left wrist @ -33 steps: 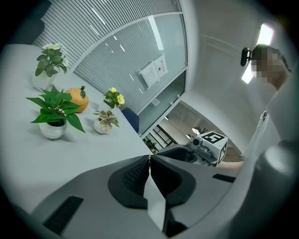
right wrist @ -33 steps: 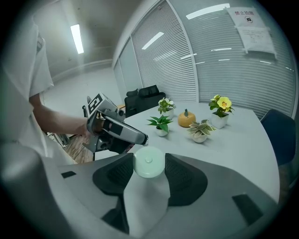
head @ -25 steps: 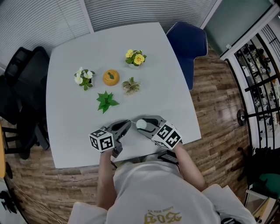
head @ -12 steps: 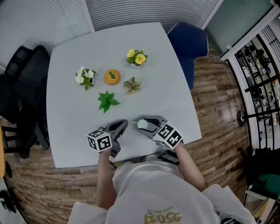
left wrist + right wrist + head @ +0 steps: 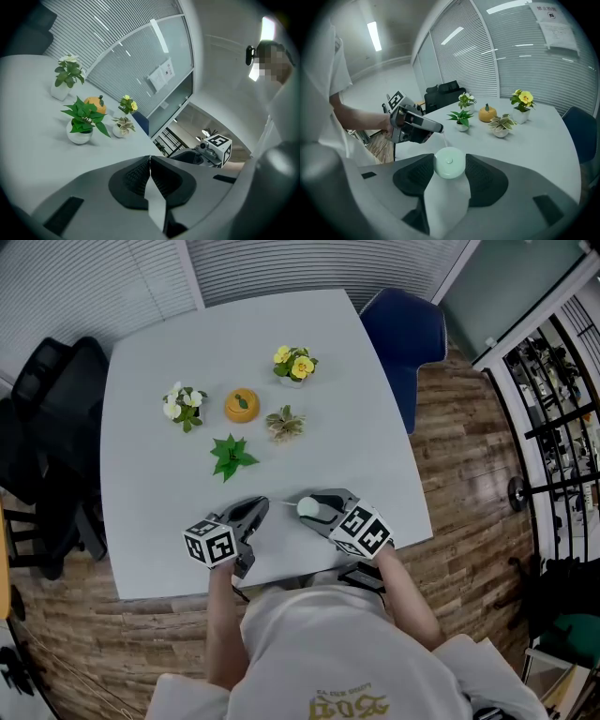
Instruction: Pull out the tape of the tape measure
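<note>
A round pale green tape measure (image 5: 307,507) (image 5: 449,162) sits between the jaws of my right gripper (image 5: 306,508) (image 5: 449,161), which presses on its two sides. A thin white tape (image 5: 281,503) (image 5: 442,138) runs from it leftward to the tip of my left gripper (image 5: 263,504) (image 5: 439,130). In the left gripper view, the left gripper (image 5: 150,159) has its jaws together, and the tape end between them is too thin to make out. Both grippers hover over the near edge of the white table (image 5: 356,437). The right gripper's marker cube (image 5: 219,145) shows in the left gripper view.
Small potted plants stand mid-table: white flowers (image 5: 180,406), an orange pumpkin-shaped pot (image 5: 240,405), yellow flowers (image 5: 292,363), a pale succulent (image 5: 283,424) and a green leafy plant (image 5: 228,456). A blue chair (image 5: 401,329) stands at the far right corner and a black chair (image 5: 47,418) at the left.
My left gripper has drifted a little to the left, away from the tape measure, and the stretch of tape between the grippers has grown. The right gripper has barely shifted.
</note>
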A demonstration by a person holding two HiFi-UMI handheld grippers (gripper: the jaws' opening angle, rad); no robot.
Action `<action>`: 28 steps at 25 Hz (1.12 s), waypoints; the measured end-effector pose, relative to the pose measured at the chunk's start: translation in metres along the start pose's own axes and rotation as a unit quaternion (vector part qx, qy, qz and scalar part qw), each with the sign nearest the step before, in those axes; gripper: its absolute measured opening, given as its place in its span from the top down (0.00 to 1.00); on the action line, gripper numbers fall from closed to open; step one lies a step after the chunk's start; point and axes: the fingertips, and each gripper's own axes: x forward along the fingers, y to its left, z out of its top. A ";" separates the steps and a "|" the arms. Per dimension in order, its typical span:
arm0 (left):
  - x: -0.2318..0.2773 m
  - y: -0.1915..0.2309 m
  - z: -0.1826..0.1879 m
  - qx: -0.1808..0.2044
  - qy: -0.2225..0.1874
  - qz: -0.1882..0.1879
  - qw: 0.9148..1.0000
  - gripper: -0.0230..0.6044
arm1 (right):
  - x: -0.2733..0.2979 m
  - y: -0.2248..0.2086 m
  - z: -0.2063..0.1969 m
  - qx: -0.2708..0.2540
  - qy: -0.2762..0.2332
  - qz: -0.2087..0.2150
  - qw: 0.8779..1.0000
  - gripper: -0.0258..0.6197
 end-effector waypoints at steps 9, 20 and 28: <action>-0.004 0.007 -0.003 0.007 0.006 0.019 1.000 0.95 | 0.000 -0.001 -0.005 0.004 0.007 -0.001 1.000 0.61; -0.008 0.018 -0.006 0.009 0.011 0.043 0.999 0.95 | 0.000 -0.004 -0.012 0.002 0.019 -0.005 1.000 0.61; -0.017 0.030 -0.005 0.016 0.017 0.067 0.997 0.95 | -0.001 -0.007 -0.018 0.006 0.025 -0.005 1.000 0.61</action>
